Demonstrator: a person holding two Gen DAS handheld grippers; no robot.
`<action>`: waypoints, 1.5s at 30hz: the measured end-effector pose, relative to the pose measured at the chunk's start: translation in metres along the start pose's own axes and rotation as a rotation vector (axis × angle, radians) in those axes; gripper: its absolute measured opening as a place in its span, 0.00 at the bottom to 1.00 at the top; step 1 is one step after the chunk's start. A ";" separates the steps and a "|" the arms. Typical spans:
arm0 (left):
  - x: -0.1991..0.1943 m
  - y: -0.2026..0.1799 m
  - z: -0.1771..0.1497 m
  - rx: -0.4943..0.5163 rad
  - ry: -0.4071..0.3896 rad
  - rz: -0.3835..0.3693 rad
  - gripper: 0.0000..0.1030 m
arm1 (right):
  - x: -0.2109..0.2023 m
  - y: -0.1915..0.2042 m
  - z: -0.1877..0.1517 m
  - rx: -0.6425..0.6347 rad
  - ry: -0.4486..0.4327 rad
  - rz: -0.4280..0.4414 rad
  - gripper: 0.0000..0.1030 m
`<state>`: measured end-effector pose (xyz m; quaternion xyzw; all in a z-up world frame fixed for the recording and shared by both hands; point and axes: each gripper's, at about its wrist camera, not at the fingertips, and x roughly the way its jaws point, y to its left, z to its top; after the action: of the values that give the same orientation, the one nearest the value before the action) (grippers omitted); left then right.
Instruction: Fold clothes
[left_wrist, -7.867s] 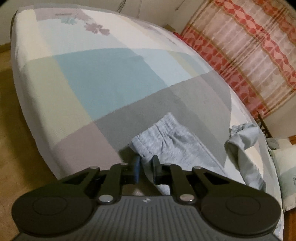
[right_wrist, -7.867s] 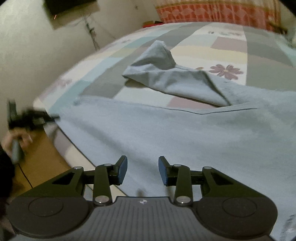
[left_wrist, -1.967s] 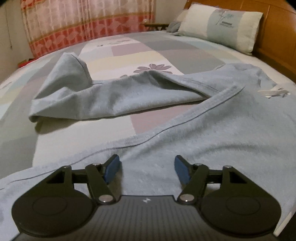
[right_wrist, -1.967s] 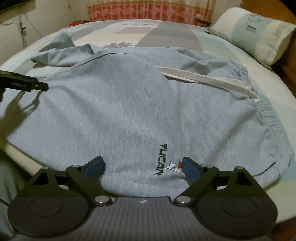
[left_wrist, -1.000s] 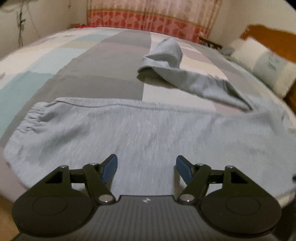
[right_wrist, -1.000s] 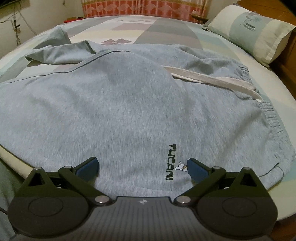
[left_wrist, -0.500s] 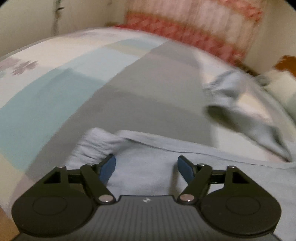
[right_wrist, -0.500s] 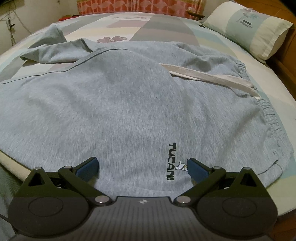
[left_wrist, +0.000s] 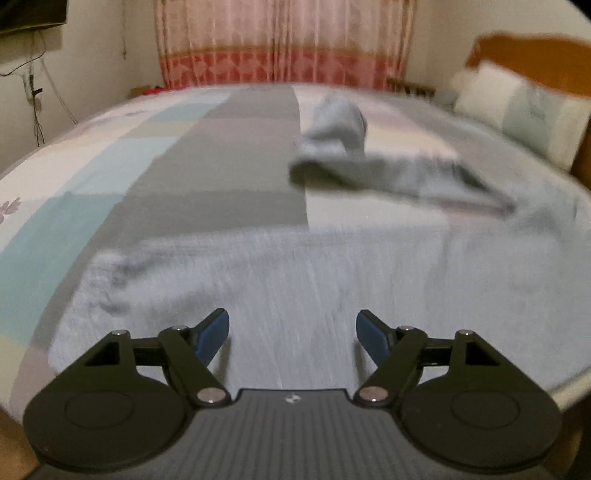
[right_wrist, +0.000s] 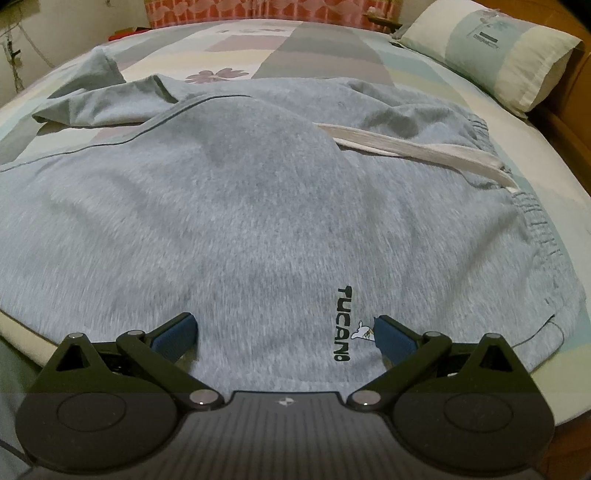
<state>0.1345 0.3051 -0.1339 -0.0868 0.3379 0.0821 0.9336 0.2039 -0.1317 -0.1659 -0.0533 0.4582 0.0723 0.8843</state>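
Light blue-grey sweatpants (right_wrist: 258, 206) lie spread on the bed, with a black "TUCANO" print (right_wrist: 343, 325), a white drawstring (right_wrist: 413, 151) and an elastic waistband (right_wrist: 532, 221) at the right. One leg (left_wrist: 314, 288) lies flat near the bed's front edge; the other leg (left_wrist: 369, 170) is bunched and folded behind it. My left gripper (left_wrist: 291, 332) is open and empty just over the flat leg. My right gripper (right_wrist: 284, 332) is wide open and empty over the printed hip area.
The bed has a patchwork cover (left_wrist: 147, 177) in grey, blue and cream. A pillow (right_wrist: 491, 48) and wooden headboard (left_wrist: 535, 59) are at the right. A red-patterned curtain (left_wrist: 280, 48) hangs behind the bed. Cables hang on the left wall (left_wrist: 33, 96).
My left gripper has swung right, from the leg's cuff to the middle of the flat leg, and the view is blurred. My right gripper has barely moved. Both stay open.
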 end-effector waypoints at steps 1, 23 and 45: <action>0.000 -0.002 -0.003 0.005 0.005 0.006 0.77 | 0.000 0.000 0.000 0.003 0.000 -0.002 1.00; -0.039 -0.066 -0.003 0.060 0.066 0.062 0.81 | -0.002 0.000 -0.010 0.011 -0.075 0.003 1.00; 0.033 -0.247 0.151 0.176 0.044 -0.184 0.89 | -0.009 -0.009 -0.024 -0.090 -0.143 0.096 1.00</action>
<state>0.3044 0.1005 -0.0146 -0.0370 0.3549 -0.0361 0.9335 0.1810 -0.1452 -0.1724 -0.0658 0.3924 0.1386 0.9069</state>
